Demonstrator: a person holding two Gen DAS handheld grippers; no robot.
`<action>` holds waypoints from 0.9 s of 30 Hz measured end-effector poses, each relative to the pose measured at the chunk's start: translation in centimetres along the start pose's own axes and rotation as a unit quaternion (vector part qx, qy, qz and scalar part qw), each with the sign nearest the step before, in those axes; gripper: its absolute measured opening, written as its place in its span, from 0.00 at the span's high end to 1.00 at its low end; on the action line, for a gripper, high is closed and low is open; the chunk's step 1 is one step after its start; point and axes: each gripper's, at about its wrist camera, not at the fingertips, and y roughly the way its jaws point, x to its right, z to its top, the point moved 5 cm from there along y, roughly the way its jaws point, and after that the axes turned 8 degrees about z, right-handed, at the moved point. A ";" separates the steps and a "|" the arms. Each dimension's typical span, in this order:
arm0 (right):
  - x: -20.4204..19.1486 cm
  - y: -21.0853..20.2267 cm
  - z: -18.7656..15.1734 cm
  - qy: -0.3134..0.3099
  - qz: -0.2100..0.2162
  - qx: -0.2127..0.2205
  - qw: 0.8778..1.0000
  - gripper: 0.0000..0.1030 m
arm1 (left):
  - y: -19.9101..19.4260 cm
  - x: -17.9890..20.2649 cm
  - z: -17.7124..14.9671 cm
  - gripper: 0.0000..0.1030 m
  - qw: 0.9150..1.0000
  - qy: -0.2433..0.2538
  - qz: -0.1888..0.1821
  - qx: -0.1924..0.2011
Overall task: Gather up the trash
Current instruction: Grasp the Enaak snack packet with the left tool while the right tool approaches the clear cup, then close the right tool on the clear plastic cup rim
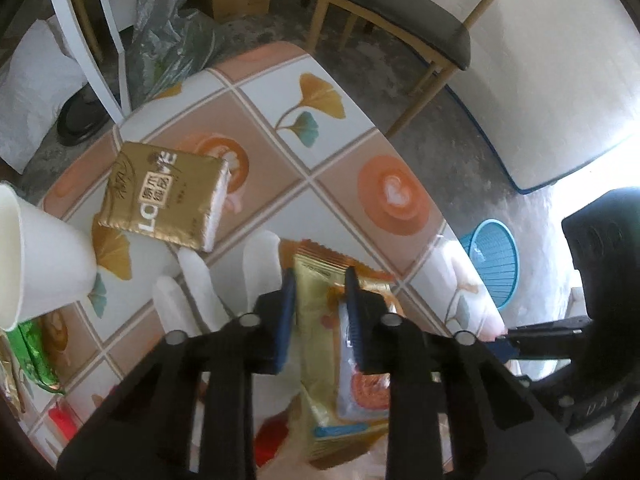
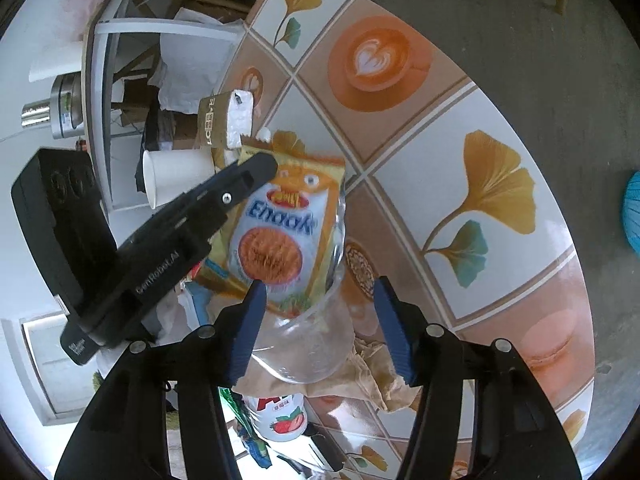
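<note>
A gold and blue snack packet [image 1: 320, 360] stands between the blue pads of my left gripper [image 1: 320, 308], which is shut on its upper part. In the right wrist view the packet [image 2: 280, 232] rests against a clear plastic cup [image 2: 312, 344], and the left gripper [image 2: 256, 168] clamps its top edge. My right gripper [image 2: 316, 320] straddles the cup. Its left pad is close against the cup and a gap shows at the right pad. A gold tissue pack [image 1: 160, 196] and a white paper cup [image 1: 44, 264] sit on the patterned table [image 1: 320, 128].
A white glove [image 1: 200, 280] lies beside the packet. Crumpled brown paper [image 2: 372, 372] and a strawberry drink bottle [image 2: 284, 416] lie near the right gripper, a green wrapper [image 1: 32, 348] at the left. A blue basket [image 1: 496, 256] and a chair [image 1: 400, 12] stand on the floor beyond the table edge.
</note>
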 end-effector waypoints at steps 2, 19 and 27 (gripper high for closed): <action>-0.3 -0.1 -0.1 -0.006 0.002 0.004 1.000 0.46 | -0.2 0.0 -0.3 0.87 1.000 -0.005 -0.014 0.000; -0.3 -2.6 -5.6 -0.071 0.001 0.024 0.997 0.61 | -8.8 2.0 -7.0 0.98 0.994 -0.012 -0.080 0.071; -0.6 -3.4 -11.1 -0.127 -0.017 0.055 0.990 0.61 | -13.1 2.6 -13.0 0.98 0.990 -0.019 -0.060 0.128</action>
